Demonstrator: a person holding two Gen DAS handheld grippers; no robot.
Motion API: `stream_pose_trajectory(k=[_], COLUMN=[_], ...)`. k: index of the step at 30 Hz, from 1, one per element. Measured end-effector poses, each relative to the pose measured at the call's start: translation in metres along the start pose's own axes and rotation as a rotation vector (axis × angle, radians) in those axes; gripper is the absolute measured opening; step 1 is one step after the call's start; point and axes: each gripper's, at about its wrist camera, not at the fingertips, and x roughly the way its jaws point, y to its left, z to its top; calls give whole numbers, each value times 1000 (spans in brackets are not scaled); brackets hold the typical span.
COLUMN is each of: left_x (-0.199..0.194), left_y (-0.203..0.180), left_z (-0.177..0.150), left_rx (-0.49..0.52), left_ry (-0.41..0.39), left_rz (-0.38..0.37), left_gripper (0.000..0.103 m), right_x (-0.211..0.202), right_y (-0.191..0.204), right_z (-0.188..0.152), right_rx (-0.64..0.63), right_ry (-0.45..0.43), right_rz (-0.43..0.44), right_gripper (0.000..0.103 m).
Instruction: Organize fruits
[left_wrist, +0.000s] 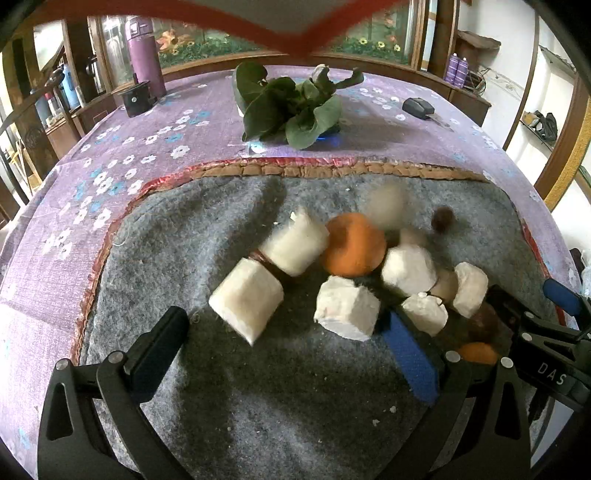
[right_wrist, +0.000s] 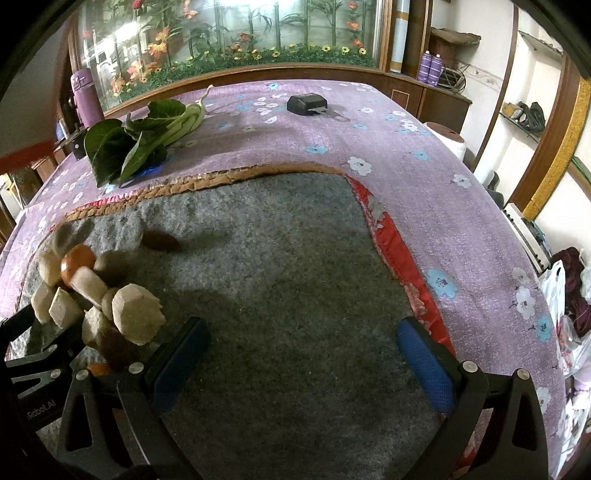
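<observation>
A heap of fruits lies on a grey felt mat: several white peeled chunks, an orange fruit, a small dark brown fruit and a blurred pale round one. My left gripper is open just in front of the heap, with nothing between its fingers. The right gripper shows at that view's right edge. In the right wrist view the heap lies at the left, with a brown fruit apart from it. My right gripper is open and empty over the mat.
Leafy greens lie on the purple flowered tablecloth beyond the mat. A black case sits at the far right, a purple bottle and a black cup at the far left. Cabinets surround the table.
</observation>
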Motion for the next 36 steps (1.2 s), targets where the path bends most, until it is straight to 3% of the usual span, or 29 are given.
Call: stream_pose_trajectory(k=[36], left_x=[2], left_y=[3], left_z=[-1], left_rx=[-4], left_ry=[2], left_rz=[-6], left_gripper=[103], right_x=[-2], right_y=[0], right_z=[-1], right_rx=[-22], right_ry=[14], right_rz=[13], right_gripper=[103])
